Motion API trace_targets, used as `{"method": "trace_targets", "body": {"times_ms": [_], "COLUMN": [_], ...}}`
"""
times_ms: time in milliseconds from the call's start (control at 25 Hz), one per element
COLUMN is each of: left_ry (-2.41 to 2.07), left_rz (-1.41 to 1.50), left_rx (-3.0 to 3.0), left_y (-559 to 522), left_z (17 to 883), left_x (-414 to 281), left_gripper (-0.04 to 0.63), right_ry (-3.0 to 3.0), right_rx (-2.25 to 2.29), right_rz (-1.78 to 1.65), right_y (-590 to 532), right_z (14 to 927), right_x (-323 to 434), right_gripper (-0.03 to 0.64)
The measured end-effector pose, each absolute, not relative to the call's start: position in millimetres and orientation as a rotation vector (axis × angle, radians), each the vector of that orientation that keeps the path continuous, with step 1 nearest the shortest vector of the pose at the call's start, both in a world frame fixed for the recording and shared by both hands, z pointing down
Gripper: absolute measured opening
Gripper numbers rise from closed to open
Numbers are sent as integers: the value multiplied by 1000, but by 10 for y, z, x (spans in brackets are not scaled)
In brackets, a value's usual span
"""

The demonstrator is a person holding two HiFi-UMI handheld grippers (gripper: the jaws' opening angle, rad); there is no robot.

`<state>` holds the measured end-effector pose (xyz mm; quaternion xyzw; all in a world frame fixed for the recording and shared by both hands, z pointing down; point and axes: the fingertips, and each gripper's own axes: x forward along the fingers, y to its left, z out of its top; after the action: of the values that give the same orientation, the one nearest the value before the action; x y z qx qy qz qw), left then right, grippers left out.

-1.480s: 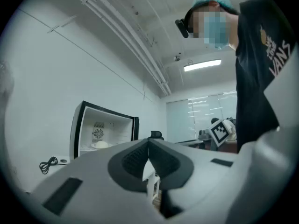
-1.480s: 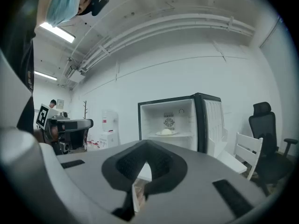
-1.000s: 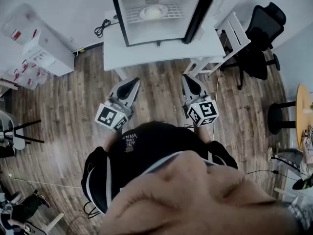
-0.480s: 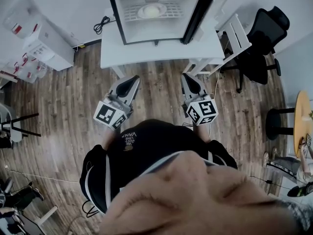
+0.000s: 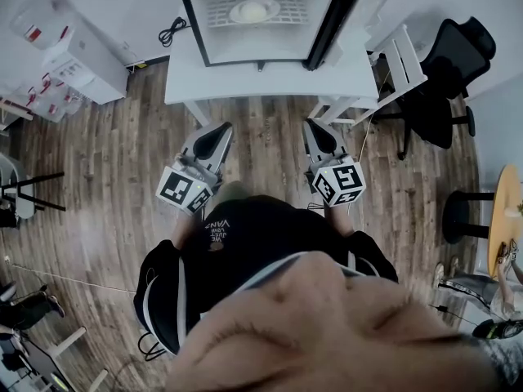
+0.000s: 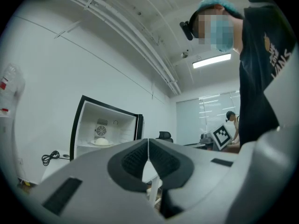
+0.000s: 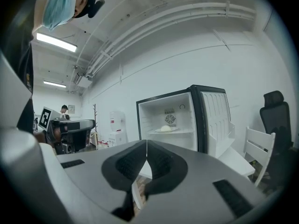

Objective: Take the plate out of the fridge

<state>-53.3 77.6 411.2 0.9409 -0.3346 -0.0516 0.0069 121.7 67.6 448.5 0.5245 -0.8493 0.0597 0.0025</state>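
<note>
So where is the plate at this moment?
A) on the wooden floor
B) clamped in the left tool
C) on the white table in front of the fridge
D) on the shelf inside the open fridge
D: the plate sits on the wire shelf inside the open fridge, while the left tool and right tool are shut on nothing, well short of it.

Head view: from above, steeply down; fridge (image 5: 261, 49) at top edge.
Left gripper view: low, level, toward fridge.
Right gripper view: likewise; all share fridge.
</note>
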Motion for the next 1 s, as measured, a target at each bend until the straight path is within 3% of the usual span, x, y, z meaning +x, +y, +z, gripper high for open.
{"method": "trace_targets", "body": {"times_ms": [1000], "left_ry": [-958], "left_rz": [-142], "left_rx": [2944], "left_y": [-228], "left_z": [4200], "left_x": [-595], "left_gripper": [18], "right_ry": [-2632], "right_rx": [1709], "right_rz": [185], "right_y": [-275], "right_z": [4455], "right_x": [1115], "right_gripper": [12]}}
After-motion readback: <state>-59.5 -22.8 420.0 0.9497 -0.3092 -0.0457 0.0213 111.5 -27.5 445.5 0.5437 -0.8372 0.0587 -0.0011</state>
